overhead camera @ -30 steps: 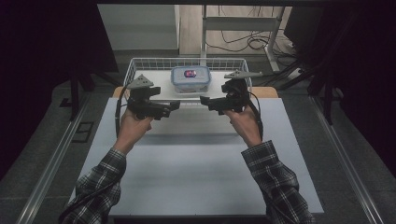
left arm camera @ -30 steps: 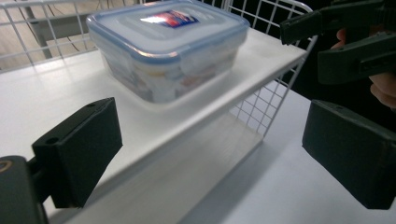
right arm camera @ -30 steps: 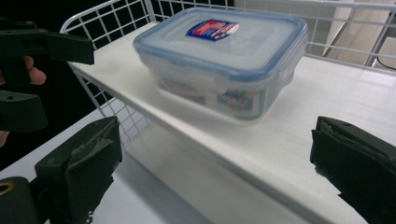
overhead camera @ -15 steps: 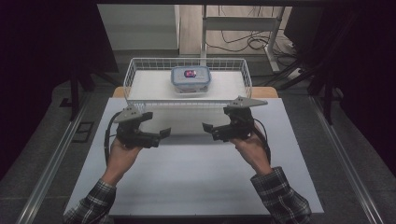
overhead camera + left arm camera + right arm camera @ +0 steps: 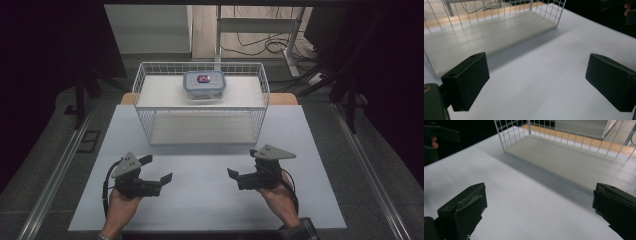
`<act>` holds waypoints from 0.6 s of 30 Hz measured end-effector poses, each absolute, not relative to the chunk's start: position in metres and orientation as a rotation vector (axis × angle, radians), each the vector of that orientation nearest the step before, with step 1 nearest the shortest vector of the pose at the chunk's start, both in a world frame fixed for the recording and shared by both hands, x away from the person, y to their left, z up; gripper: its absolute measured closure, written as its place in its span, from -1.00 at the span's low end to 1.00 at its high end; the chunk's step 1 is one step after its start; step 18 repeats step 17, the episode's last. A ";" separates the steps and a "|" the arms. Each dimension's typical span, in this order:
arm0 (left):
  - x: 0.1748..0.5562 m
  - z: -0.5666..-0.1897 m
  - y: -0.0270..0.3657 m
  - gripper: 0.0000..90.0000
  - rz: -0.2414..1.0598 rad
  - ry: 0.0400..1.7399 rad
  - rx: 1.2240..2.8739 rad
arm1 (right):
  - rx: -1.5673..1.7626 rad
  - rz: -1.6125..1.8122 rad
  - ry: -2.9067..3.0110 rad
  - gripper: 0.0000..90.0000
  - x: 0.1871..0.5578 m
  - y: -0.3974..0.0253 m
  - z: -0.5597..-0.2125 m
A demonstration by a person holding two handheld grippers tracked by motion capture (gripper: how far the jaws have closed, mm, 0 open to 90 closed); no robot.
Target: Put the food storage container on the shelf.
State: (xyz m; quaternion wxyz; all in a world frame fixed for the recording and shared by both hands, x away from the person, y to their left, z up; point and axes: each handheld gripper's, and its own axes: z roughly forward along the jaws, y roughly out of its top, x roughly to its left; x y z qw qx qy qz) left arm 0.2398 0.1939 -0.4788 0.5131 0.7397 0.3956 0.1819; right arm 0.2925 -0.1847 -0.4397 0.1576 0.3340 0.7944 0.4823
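Two tools, left tool and right tool both spread wide, lidded container label unreadable, wire basket

Dim, soft-focus, dark surrounding edges

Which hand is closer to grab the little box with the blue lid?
Probably the right, though barely. The clear plastic box with the blue lid sits at the back of the white wire basket, slightly right of its centre. Both the right gripper and left gripper are open and empty.
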 end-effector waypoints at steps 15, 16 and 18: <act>0.230 -0.537 0.184 -0.96 0.473 1.002 2.041 | 1.018 1.160 2.407 -1.00 0.266 -0.198 -0.515; 0.230 -0.537 0.184 -0.97 0.465 0.997 2.034 | 1.016 1.146 2.407 -1.00 0.266 -0.197 -0.516; 0.230 -0.537 0.184 -0.97 0.465 0.997 2.034 | 1.015 1.141 2.407 -1.00 0.267 -0.195 -0.517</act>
